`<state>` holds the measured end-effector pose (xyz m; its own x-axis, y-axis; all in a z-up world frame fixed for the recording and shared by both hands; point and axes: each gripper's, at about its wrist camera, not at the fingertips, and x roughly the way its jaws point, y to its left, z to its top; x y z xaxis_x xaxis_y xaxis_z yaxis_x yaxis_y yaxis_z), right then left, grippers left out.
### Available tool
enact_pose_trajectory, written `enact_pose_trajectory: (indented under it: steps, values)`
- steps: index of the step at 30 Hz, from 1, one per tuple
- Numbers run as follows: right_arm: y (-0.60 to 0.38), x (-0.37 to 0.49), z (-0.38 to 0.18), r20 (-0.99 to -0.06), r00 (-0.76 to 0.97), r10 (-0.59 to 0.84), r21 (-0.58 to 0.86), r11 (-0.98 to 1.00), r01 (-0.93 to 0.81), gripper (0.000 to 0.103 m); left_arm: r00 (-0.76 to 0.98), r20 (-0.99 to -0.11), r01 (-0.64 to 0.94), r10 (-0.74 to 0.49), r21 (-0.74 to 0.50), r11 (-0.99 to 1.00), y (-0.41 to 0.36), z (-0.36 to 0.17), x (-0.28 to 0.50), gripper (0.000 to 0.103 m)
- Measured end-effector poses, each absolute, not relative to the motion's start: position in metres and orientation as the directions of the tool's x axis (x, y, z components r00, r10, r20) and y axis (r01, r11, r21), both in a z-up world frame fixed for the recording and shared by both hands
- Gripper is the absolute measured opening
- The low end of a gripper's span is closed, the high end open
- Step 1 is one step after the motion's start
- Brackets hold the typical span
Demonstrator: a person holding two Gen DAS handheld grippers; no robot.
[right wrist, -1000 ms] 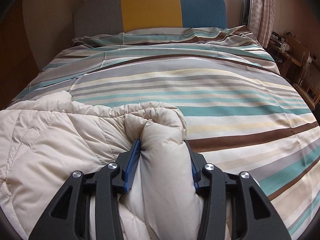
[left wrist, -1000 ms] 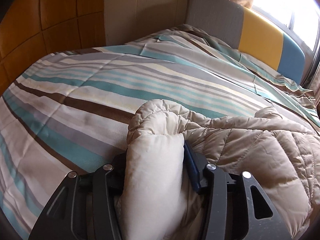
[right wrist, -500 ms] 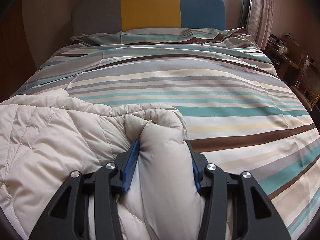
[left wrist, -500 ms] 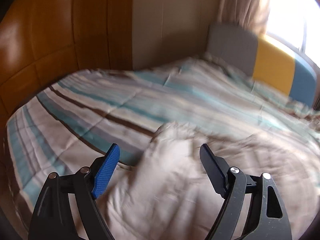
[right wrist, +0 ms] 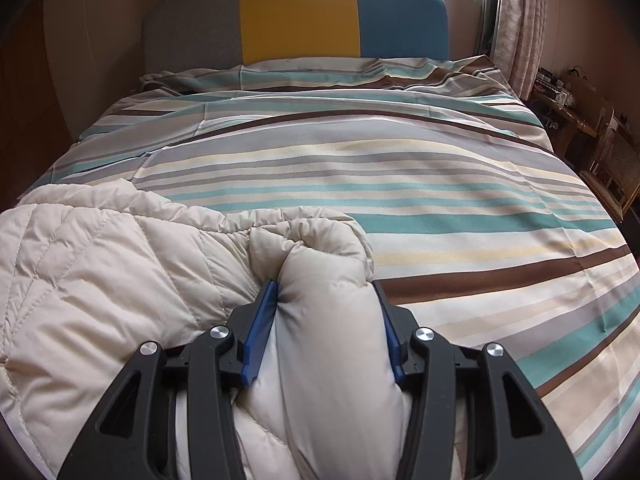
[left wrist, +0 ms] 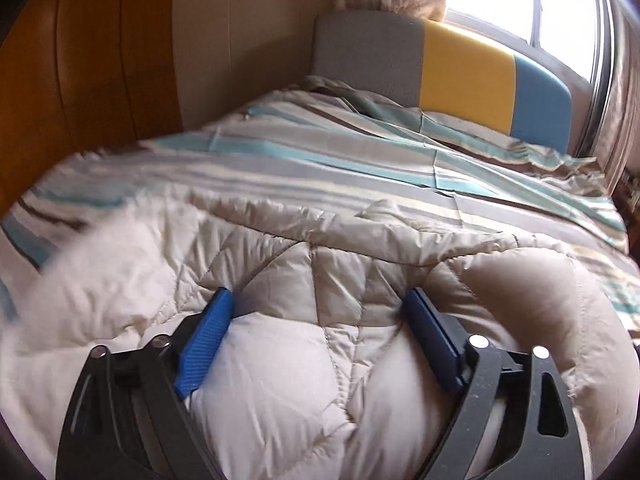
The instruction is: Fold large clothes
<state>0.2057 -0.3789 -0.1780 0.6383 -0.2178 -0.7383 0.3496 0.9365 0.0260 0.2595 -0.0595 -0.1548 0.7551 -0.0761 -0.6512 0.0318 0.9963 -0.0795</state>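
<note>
Right gripper [right wrist: 326, 292] fingers clamp a cream padded coat [right wrist: 100, 280] on striped bedding [right wrist: 400, 168]

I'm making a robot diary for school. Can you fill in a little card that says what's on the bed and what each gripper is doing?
Place: bed with a striped cover, headboard in grey, yellow and blue
Garment: puffy cream quilted jacket, lying at the near end of the bed
Left gripper: open, jaws wide apart on either side of a bulge of the jacket, not pinching it
Right gripper: shut on a thick roll of the jacket
Fold: not neat yet, jacket bunched
</note>
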Motion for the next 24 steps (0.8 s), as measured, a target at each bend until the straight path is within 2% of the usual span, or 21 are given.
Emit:
enact_pose_trajectory:
  steps: [9, 13, 17, 21, 24]
  values:
    - [-0.375, 0.197, -0.156, -0.727, 0.650, -0.221, 0.018, 0.940, 0.340, 0.051, 0.759, -0.646, 0.030, -0.080, -0.088, 0.996, -0.063, -0.167, 0.262, 0.092]
    - [-0.356, 0.178, -0.113, -0.646, 0.739, -0.191, 0.092, 0.942, 0.324, 0.053, 0.760, -0.646, 0.028, -0.077, -0.086, 0.996, -0.064, -0.166, 0.258, 0.092]
    - [-0.312, 0.184, -0.094, -0.592, 0.801, -0.093, 0.147, 0.964, 0.221, 0.053, 0.763, -0.642, 0.025, -0.072, -0.081, 0.996, -0.063, -0.165, 0.255, 0.092]
    - [-0.264, 0.212, -0.104, -0.593, 0.804, -0.048, 0.082, 0.989, 0.120, 0.052, 0.766, -0.639, 0.024, -0.071, -0.082, 0.996, -0.064, -0.165, 0.256, 0.092]
    - [-0.249, 0.226, -0.127, -0.616, 0.781, -0.107, 0.003, 0.991, 0.137, 0.052, 0.769, -0.635, 0.020, -0.073, -0.091, 0.996, -0.063, -0.164, 0.254, 0.092]
